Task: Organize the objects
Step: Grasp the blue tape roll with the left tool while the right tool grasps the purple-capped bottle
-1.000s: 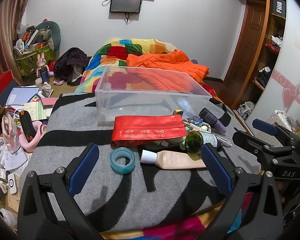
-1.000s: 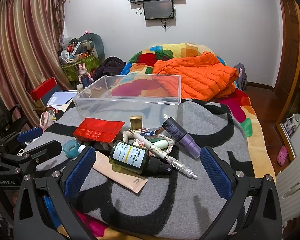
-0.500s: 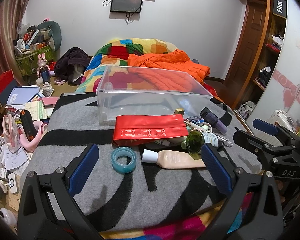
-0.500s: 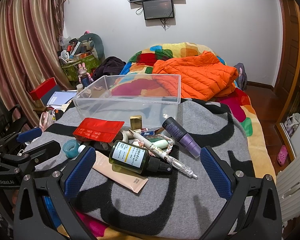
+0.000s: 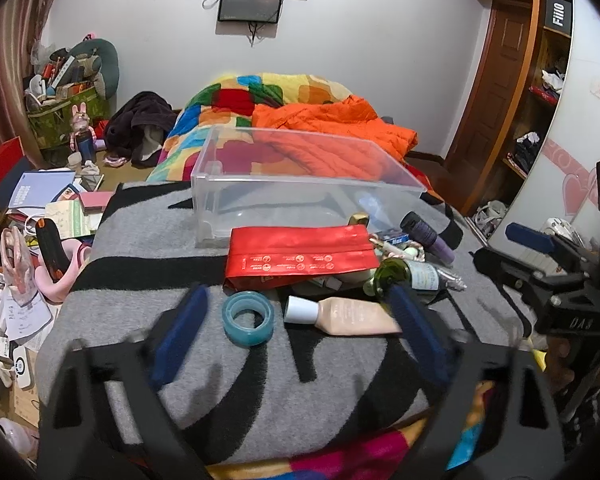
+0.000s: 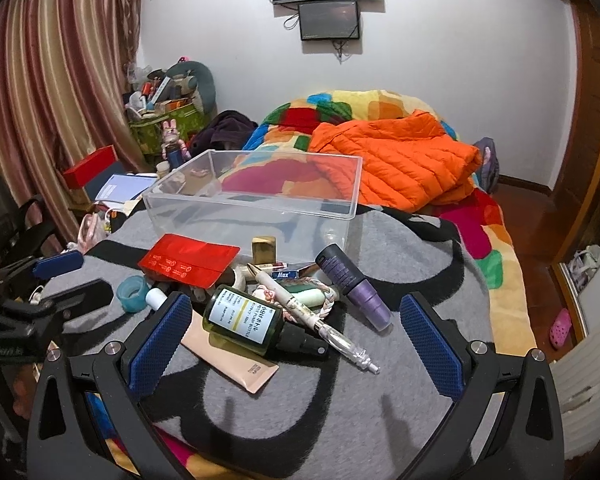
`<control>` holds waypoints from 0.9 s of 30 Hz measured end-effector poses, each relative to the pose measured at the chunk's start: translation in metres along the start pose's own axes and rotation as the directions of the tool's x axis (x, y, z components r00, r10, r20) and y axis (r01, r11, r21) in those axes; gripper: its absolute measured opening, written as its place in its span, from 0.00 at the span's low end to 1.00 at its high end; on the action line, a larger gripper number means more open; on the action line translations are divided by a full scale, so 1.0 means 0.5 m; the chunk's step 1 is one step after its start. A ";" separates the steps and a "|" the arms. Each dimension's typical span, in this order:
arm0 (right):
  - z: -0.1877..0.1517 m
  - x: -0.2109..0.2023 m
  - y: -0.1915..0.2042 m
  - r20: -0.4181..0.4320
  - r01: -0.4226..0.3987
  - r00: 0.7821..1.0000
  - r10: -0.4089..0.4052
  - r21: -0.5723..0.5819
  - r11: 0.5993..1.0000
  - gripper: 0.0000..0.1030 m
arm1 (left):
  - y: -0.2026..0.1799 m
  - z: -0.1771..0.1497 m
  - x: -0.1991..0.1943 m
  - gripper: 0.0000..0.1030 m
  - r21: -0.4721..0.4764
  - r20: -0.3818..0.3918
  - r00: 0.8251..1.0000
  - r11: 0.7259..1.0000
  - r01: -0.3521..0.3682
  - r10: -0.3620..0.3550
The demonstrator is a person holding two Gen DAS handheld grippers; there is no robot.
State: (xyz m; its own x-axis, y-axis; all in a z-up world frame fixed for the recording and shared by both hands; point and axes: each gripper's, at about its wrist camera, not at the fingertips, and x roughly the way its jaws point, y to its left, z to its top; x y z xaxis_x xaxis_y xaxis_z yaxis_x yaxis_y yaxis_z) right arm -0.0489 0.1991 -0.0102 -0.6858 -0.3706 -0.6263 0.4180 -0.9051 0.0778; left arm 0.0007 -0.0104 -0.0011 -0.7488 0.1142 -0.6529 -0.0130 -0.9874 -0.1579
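Observation:
A clear plastic box (image 5: 308,184) (image 6: 252,204) stands on the grey and black blanket (image 5: 148,264). In front of it lie a red pouch (image 5: 300,256), a blue tape roll (image 5: 248,318), a beige tube (image 5: 352,314), a green bottle (image 6: 244,320), a purple tube (image 6: 352,284) and a pen (image 6: 312,316). My left gripper (image 5: 298,332) hovers short of the tape roll and the beige tube. Its jaws are closing and blurred, with nothing pressed between them. My right gripper (image 6: 296,346) stands open just short of the green bottle and touches nothing.
An orange jacket (image 6: 396,160) and a colourful quilt (image 5: 260,96) lie on the bed beyond the box. Books, bags and toys crowd the floor at the left (image 5: 40,208). A wardrobe (image 5: 540,100) stands at the right. The blanket's near edge drops off just under the grippers.
The left gripper's blue pads have moved inward and are blurred. The right gripper and all objects on the blanket stay where they were.

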 end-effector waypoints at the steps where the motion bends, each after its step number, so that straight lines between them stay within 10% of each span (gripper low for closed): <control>1: 0.002 0.003 -0.006 -0.004 -0.003 1.000 0.003 0.001 1.000 0.99 | 0.003 0.000 0.004 0.78 -0.005 -0.009 1.000 1.000 0.001 -0.001; 13: 0.029 0.092 -0.103 -0.083 0.053 0.995 -0.052 0.021 0.998 0.78 | 0.065 -0.006 0.065 0.70 -0.055 -0.101 0.995 0.998 -0.033 0.027; 27: 0.021 0.211 -0.130 -0.222 -0.087 0.969 0.105 0.090 0.992 0.40 | 0.070 -0.037 0.115 0.38 -0.031 -0.153 0.986 0.997 -0.074 0.069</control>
State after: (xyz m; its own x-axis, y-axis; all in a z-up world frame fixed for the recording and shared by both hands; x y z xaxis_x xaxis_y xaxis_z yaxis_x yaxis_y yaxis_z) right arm -0.1547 0.2166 -0.0735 -0.4888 -0.4083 -0.7709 0.4206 -0.8845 0.2019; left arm -0.0306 -0.0365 -0.0582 -0.6376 0.0616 -0.7679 0.0629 -0.9893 -0.1316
